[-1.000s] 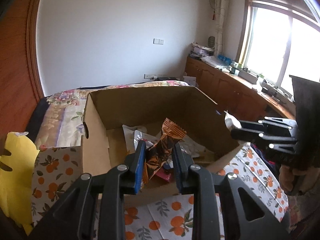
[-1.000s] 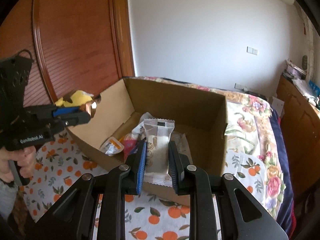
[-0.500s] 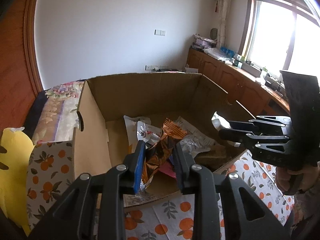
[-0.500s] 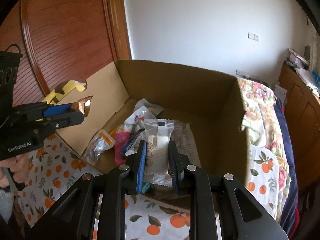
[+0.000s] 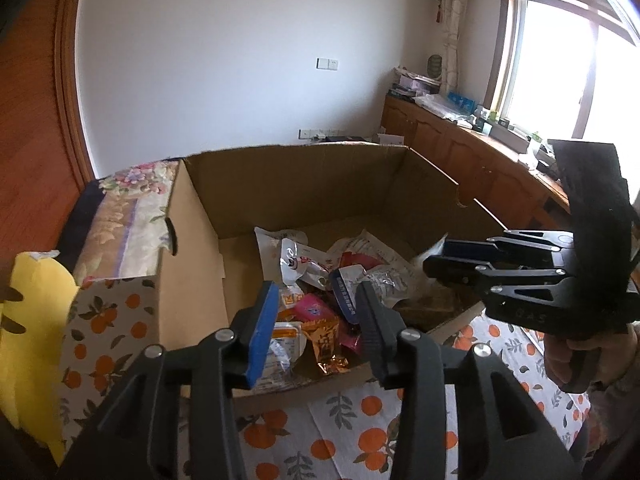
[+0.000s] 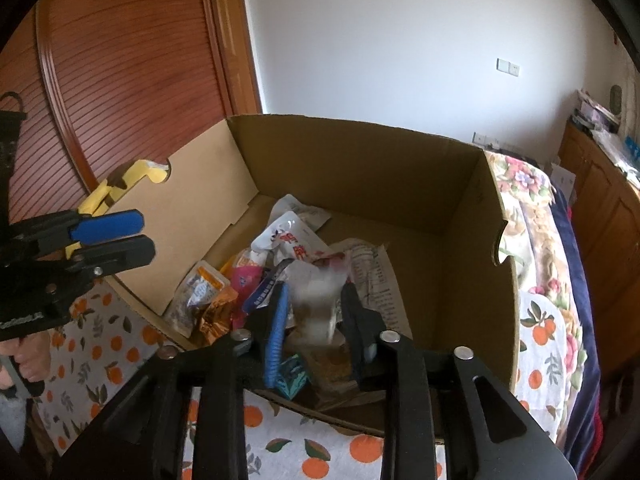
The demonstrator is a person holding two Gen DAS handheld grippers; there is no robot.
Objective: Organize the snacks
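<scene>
At the far left a soft yellow shape [image 5: 36,320] lies against the outside of the cardboard box [image 5: 288,184], which stands open-topped on a surface under a cloth printed with oranges [image 5: 360,432]. The box is plain corrugated brown, with a cut hand-hole in each end wall. Its tall walls shut in the sides, so the only open way is from above. The left gripper [image 5: 316,292] hangs over the near left part of the box with its fingers spread wide and nothing between them. Below it, on the heap of snacks, lies a crinkled brown foil packet [image 5: 325,340], its long axis running roughly from the near wall inward, beside a pink wrapper [image 5: 314,310] and a clear-topped cup [image 5: 286,336]. Further in sits a glossy white pouch with red print [image 6: 288,240], tilted, on a flat printed sheet [image 6: 372,280]. To the right, the right gripper [image 6: 315,292] reaches over the near wall, and a white snack packet [image 6: 316,300] stands between its fingers. The packet's long axis points away along the fingers and down into the box. It is blurred, with a sliver of gap showing at the blue pad, so I cannot tell whether the fingers pinch it or have let go. Right of the box lies a bed with a floral cover [image 6: 536,184].
</scene>
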